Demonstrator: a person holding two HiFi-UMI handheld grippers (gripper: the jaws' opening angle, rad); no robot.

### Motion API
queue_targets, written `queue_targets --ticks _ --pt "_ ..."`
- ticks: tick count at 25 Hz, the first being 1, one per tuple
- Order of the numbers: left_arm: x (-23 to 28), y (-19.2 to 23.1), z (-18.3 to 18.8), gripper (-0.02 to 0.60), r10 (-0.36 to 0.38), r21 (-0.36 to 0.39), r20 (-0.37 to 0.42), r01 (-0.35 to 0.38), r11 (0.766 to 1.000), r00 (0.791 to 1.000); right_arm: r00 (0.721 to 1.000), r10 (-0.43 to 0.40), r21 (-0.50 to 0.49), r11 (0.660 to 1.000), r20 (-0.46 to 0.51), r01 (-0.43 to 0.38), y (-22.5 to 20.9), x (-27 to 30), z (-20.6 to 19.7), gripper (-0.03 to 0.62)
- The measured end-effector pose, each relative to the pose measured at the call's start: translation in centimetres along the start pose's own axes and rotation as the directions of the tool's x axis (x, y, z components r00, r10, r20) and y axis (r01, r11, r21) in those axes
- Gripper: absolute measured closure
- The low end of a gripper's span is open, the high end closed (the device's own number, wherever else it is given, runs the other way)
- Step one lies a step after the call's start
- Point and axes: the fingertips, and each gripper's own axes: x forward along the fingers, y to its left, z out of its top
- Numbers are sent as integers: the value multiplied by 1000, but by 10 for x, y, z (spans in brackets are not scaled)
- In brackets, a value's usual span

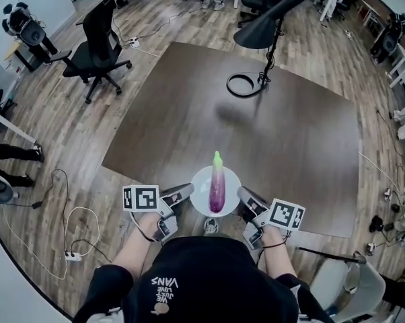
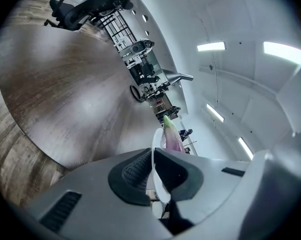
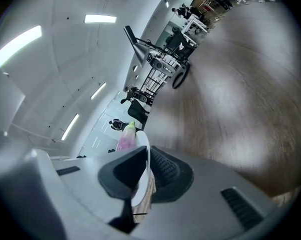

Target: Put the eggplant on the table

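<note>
A purple eggplant [image 1: 217,186] with a pale green tip lies on a white plate [image 1: 200,184], held over the near edge of the dark brown table [image 1: 276,140]. My left gripper [image 1: 186,194] is shut on the plate's left rim, my right gripper [image 1: 243,197] on its right rim. In the left gripper view the plate's rim [image 2: 155,161] runs between the black pads, with the eggplant [image 2: 172,136] behind it. The right gripper view shows the plate's edge [image 3: 143,169] pinched the same way and the eggplant [image 3: 126,138] beyond.
A black desk lamp [image 1: 264,27] with a ring base [image 1: 241,85] stands at the table's far side. Office chairs [image 1: 98,42] stand on the wooden floor at the left. Cables and a power strip [image 1: 71,255] lie on the floor near left.
</note>
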Motion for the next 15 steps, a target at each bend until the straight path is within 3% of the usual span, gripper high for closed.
queue_targets --ticks 4,9,15 --pt "10 5 10 552 13 -4 21 -13 1000 1000 999 47 -3 999 -21 -47 0 12 14 560" --pt "23 7 19 552 20 -5 27 -19 1000 999 999 0 -29 1000 -46 -1 -15 15 28 560" --pt "35 12 34 552 22 13 3 -22 1000 1000 999 -1 -8 1000 -34 0 -21 26 39 560"
